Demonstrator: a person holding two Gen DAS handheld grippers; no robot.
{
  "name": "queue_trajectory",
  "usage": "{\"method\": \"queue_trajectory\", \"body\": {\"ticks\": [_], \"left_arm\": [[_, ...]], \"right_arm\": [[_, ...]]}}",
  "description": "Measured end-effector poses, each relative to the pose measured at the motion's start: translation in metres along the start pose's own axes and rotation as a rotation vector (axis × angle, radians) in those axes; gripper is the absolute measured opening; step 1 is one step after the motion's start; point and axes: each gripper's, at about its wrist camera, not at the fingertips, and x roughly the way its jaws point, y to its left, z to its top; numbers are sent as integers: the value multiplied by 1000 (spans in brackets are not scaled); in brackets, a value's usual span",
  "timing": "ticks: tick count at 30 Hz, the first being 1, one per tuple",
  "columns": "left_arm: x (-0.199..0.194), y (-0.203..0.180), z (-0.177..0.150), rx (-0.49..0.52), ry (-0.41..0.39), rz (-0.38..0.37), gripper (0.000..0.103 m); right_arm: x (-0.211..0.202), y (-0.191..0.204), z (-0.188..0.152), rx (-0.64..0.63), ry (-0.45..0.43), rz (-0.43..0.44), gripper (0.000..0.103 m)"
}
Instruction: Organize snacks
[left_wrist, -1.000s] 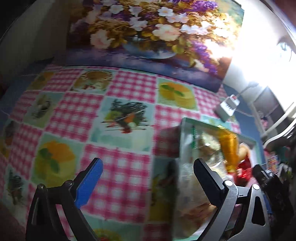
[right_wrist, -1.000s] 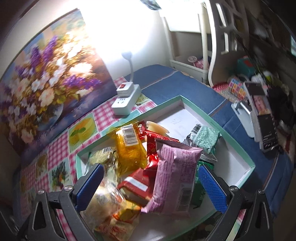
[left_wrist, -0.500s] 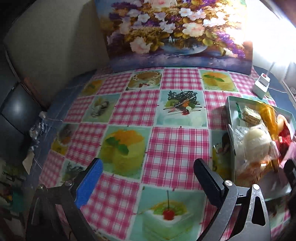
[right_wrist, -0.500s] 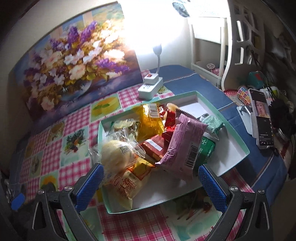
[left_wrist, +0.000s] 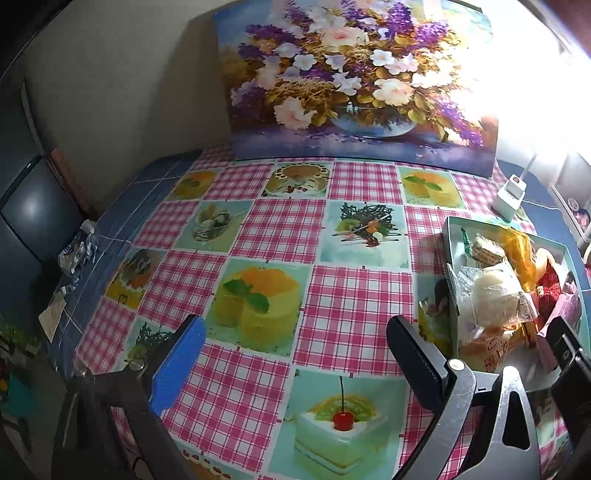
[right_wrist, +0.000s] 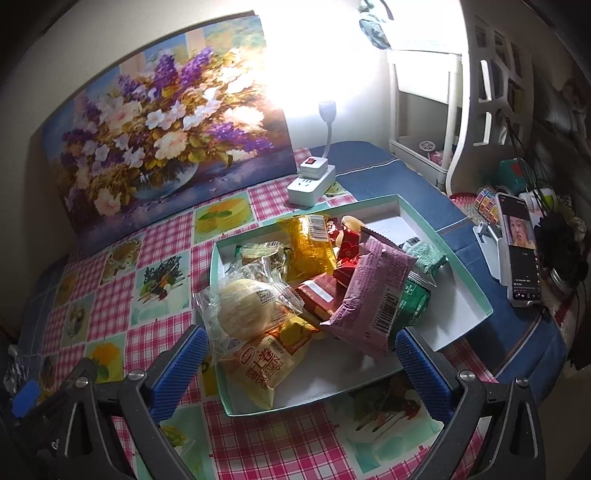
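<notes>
A shallow teal-rimmed box (right_wrist: 465, 280) holds a heap of wrapped snacks: a clear-bagged round bun (right_wrist: 243, 302), a yellow packet (right_wrist: 273, 362), an amber packet (right_wrist: 310, 247), a pink packet (right_wrist: 373, 291), red ones (right_wrist: 347, 247) and green ones (right_wrist: 424, 254). My right gripper (right_wrist: 299, 365) hovers open and empty just in front of the box. My left gripper (left_wrist: 295, 362) hangs open and empty over the checked cloth (left_wrist: 266, 229), left of the box (left_wrist: 452, 236), where the bun (left_wrist: 491, 299) also shows.
A flower painting (right_wrist: 162, 125) leans on the back wall. A white power strip with a lamp (right_wrist: 312, 181) sits behind the box. A phone on a stand (right_wrist: 519, 251) and clutter lie at right, with a white shelf (right_wrist: 428, 110) beyond.
Both grippers have pulled back and up from the box, so more of the table shows. The left view swung left, away from the snacks. Both stay open and empty.
</notes>
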Motion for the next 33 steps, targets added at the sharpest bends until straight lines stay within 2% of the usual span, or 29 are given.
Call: {"method": "queue_trajectory", "body": {"ticks": [15,33], "left_arm": [[10,6,0,-23,36,-13,98],[13,7,1,-24,50,-10,98]], "right_arm": [[10,14,-2,-70,27,10,103],[14,17,-1,-85,36,15,103]]}}
